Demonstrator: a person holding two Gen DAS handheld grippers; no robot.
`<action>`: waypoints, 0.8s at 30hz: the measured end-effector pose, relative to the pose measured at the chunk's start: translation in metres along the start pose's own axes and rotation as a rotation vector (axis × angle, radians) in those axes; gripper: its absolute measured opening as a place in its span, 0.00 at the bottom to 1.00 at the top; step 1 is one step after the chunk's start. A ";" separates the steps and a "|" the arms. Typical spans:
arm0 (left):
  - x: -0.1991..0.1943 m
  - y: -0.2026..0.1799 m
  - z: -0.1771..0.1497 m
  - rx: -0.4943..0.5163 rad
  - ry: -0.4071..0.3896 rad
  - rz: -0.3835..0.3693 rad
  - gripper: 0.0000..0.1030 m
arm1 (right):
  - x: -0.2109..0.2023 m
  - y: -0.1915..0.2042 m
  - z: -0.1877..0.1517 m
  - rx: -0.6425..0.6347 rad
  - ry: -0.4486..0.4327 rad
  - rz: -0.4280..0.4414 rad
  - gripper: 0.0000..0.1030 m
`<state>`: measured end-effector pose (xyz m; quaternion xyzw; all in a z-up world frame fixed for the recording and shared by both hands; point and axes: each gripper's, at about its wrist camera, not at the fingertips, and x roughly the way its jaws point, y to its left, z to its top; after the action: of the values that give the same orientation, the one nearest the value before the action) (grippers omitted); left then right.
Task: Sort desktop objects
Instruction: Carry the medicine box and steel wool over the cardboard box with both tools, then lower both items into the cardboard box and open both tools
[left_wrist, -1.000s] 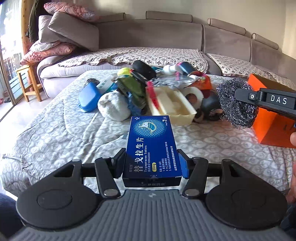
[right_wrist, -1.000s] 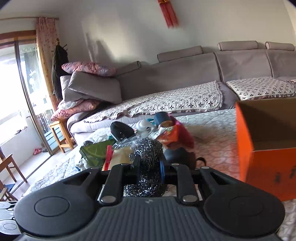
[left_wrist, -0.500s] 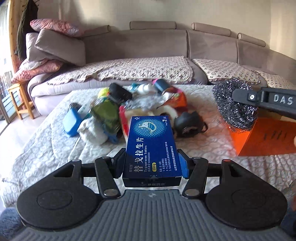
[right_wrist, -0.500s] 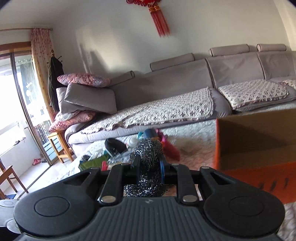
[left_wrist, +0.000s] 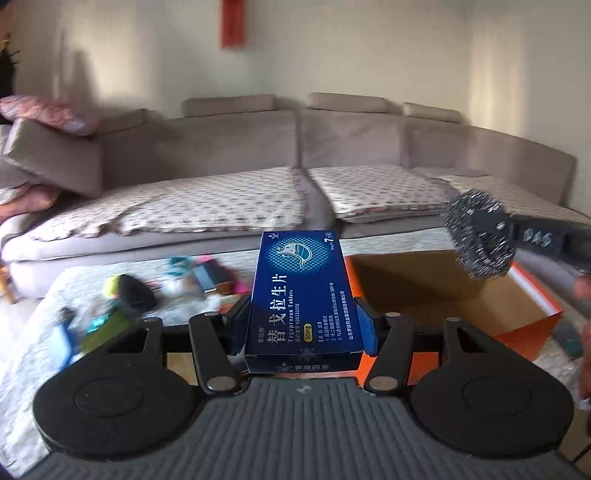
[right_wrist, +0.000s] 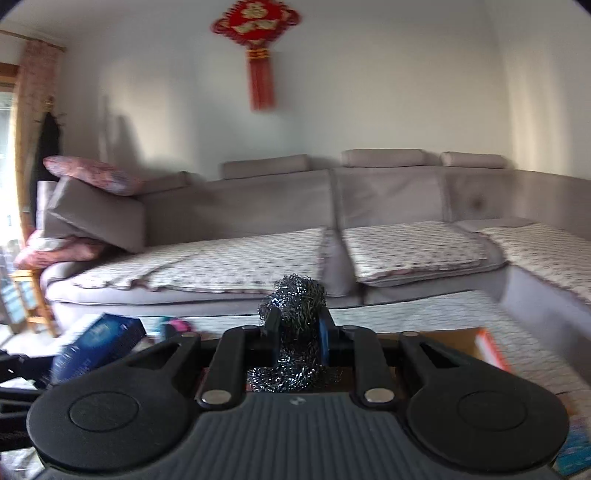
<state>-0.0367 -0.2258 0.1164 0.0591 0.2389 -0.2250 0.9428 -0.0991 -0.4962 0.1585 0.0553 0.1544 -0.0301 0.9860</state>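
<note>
My left gripper (left_wrist: 301, 321) is shut on a blue medicine box (left_wrist: 301, 295) and holds it in the air, just in front of the open orange cardboard box (left_wrist: 517, 314). My right gripper (right_wrist: 296, 332) is shut on a steel wool scrubber (right_wrist: 295, 310), held above the orange box (right_wrist: 487, 345). In the left wrist view the scrubber (left_wrist: 476, 240) and right gripper hang over the orange box's far right side. The blue medicine box also shows at the left of the right wrist view (right_wrist: 96, 343).
A pile of mixed small objects (left_wrist: 147, 295) lies on the quilted table cover to the left of the orange box. A grey sofa (left_wrist: 295, 155) with patterned seat covers runs behind the table. A red knot ornament (right_wrist: 258, 48) hangs on the wall.
Both grippers have risen and swung right, away from the pile and toward the orange box. The box now sits right under and ahead of both held objects. Grips are unchanged.
</note>
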 end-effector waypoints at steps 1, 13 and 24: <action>0.007 -0.006 0.002 -0.001 0.007 -0.023 0.55 | 0.003 -0.006 -0.003 0.004 0.000 -0.022 0.18; 0.091 -0.055 0.009 0.060 0.088 -0.111 0.55 | 0.053 -0.052 -0.048 0.079 0.105 -0.178 0.18; 0.130 -0.071 0.010 0.098 0.152 -0.069 0.55 | 0.087 -0.076 -0.038 0.085 0.189 -0.231 0.18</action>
<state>0.0379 -0.3428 0.0628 0.1136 0.3005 -0.2638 0.9095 -0.0338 -0.5711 0.0879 0.0816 0.2506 -0.1443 0.9538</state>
